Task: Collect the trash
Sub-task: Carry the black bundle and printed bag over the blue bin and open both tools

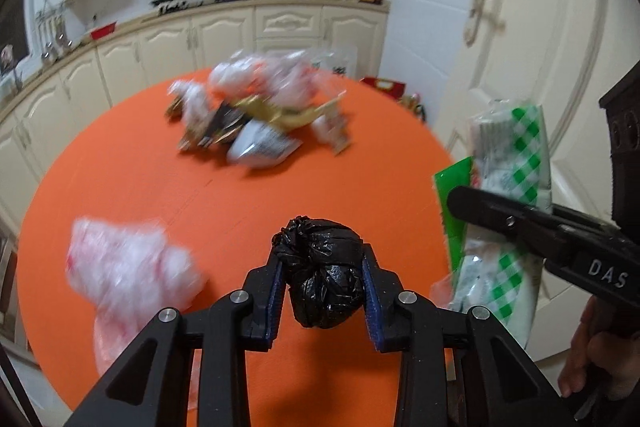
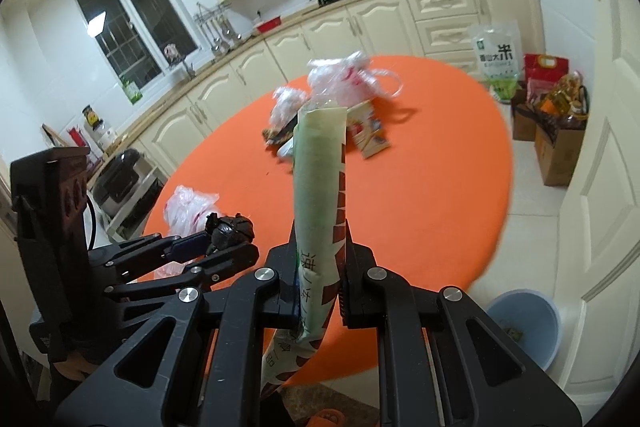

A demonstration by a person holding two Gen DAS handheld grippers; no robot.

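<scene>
1. Left wrist view: your left gripper (image 1: pixel 324 291) has its fingers narrowed onto a knotted black bag bundle (image 1: pixel 322 277), pinched between the blue pads (image 1: pixel 370 303); it hangs above the near part of the orange table (image 1: pixel 120 179); a crumpled pink-white plastic bag (image 1: pixel 128 271) lies near left, and the main trash pile (image 1: pixel 260 119) sits far, toward the table's middle; your right gripper (image 1: pixel 516 223) shows at the right edge, clamped across a green-checked wrapper (image 1: pixel 508 187).

2. Right wrist view: the right gripper (image 2: pixel 320 279) is closed on that long wrapper (image 2: pixel 318 187), which stands up tall between the fingers; the left gripper (image 2: pixel 228 243) sits near left with the bundle (image 2: pixel 232 227); a blue bin (image 2: pixel 524 327) stands on the floor, near right, off the table's edge.

3. Risk: the round, slick bundle could squirt out of the pads if you swing fast; the blur suggests speed.

4. Risk: the tall wrapper blocks your forward sight, so you may misjudge the bin's rim and drop short.
</scene>
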